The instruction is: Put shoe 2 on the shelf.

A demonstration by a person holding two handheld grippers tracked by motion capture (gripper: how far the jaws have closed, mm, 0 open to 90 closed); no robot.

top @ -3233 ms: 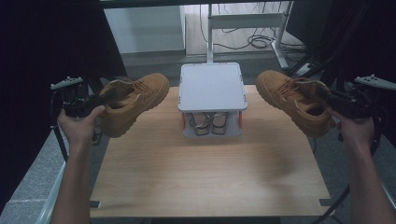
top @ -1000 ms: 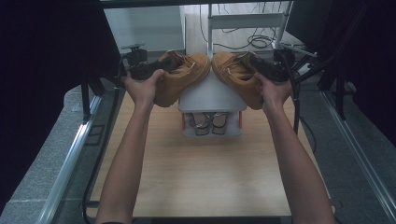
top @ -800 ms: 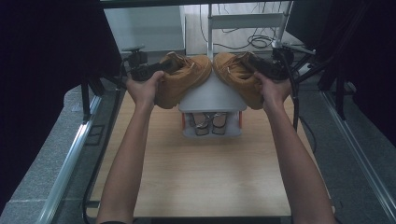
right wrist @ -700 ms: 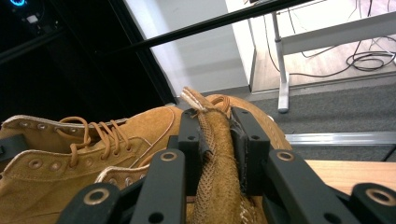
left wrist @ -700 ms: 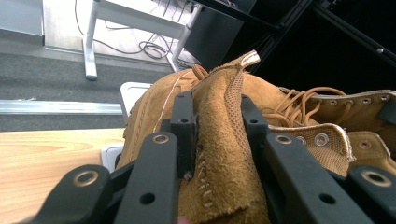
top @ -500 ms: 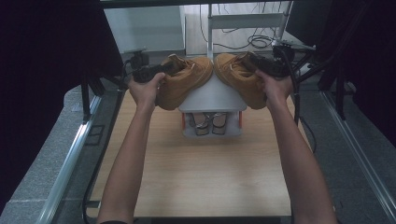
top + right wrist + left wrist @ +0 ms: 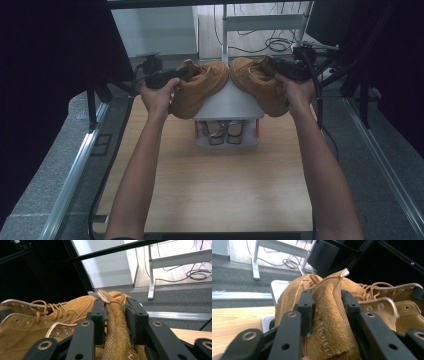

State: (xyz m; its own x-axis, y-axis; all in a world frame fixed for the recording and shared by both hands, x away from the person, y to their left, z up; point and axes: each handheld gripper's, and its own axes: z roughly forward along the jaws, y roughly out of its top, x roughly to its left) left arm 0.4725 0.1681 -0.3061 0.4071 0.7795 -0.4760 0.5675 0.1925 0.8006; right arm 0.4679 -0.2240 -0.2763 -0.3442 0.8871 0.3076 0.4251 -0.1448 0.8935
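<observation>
Two tan suede boots meet toe to toe over a white shoe rack [image 7: 227, 102]. My left gripper [image 7: 186, 75] holds the left boot [image 7: 205, 87] by its heel collar. In the left gripper view the collar [image 7: 329, 315] fills the gap in the left gripper [image 7: 325, 297] and touches both pads. My right gripper [image 7: 274, 65] grips the right boot [image 7: 260, 82] the same way. Its collar [image 7: 113, 315] stands in the right gripper [image 7: 113, 305]. Both pairs of jaws have just been opening, each with a collar still between them.
The rack stands at the far middle of the wooden table [image 7: 210, 185]. Its lower shelf holds a pair of grey shoes [image 7: 227, 132]. Metal rails [image 7: 75, 175] run along both sides of the table, and black frame posts and cables crowd the far corners.
A few seconds ago the boots hung apart, one on each side of the rack. They have come together above it. Over the last second the hands barely shifted.
</observation>
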